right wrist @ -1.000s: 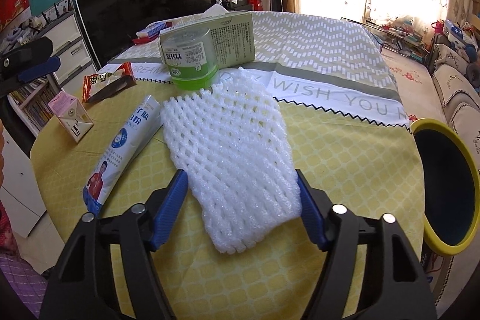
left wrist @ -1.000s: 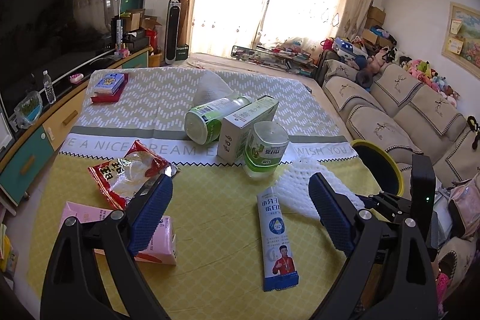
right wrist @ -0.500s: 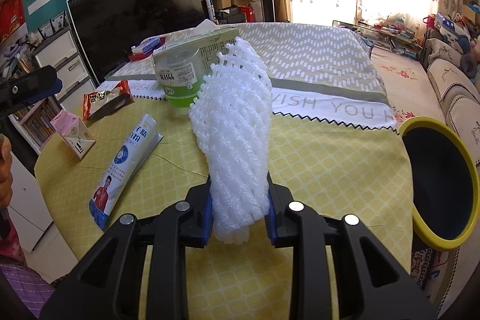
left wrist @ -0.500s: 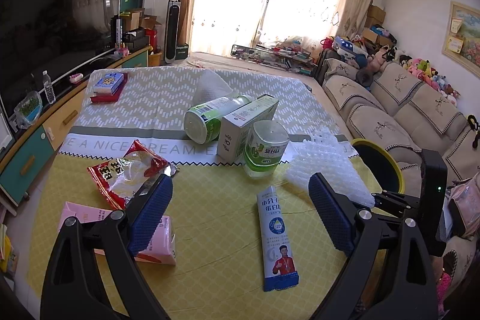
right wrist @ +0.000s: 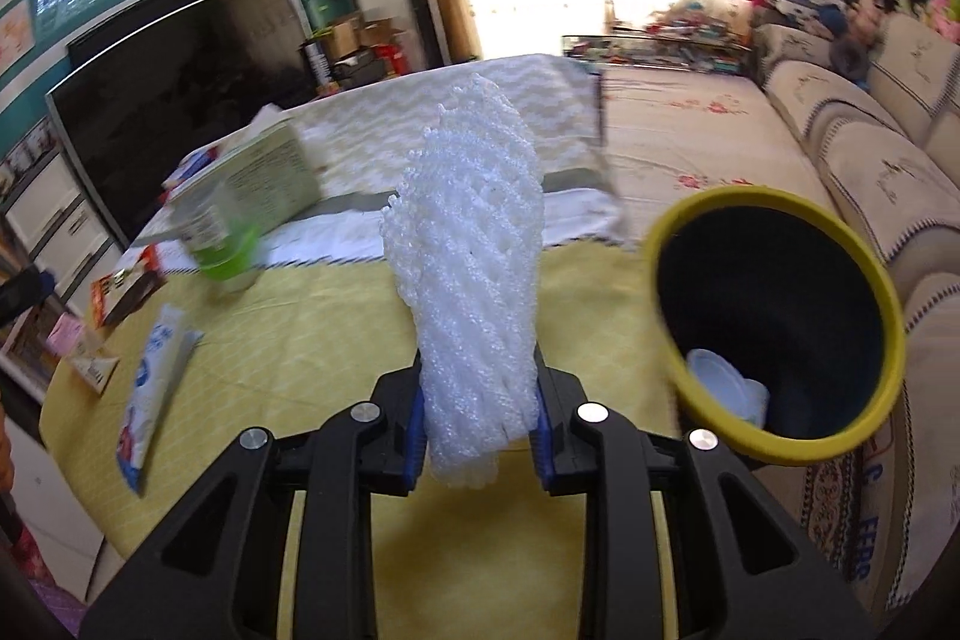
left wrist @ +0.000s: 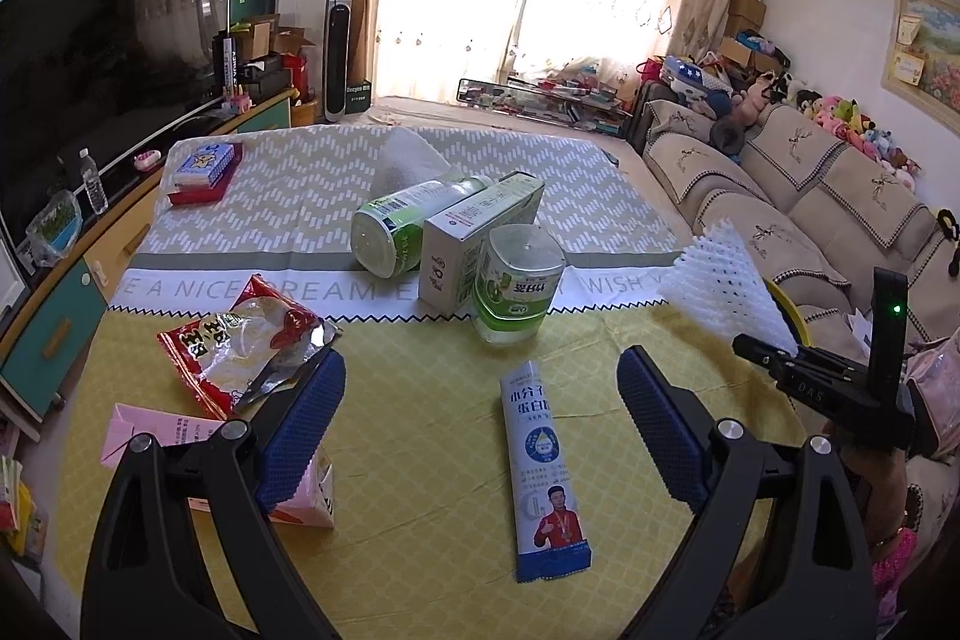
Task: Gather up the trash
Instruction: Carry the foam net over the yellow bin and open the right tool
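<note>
Two blue pads of the right gripper (right wrist: 478,430) are clamped on the lower end of a white foam fruit net (right wrist: 471,280), having closed on it within the last second; the net stands up between the jaws, lifted clear of the yellow tabletop (right wrist: 336,340), just left of the yellow-rimmed bin (right wrist: 774,451). The left gripper (left wrist: 480,436) hangs with jaws wide apart and empty above the tabletop, a blue-and-white sachet (left wrist: 546,472) lying between them.
</note>
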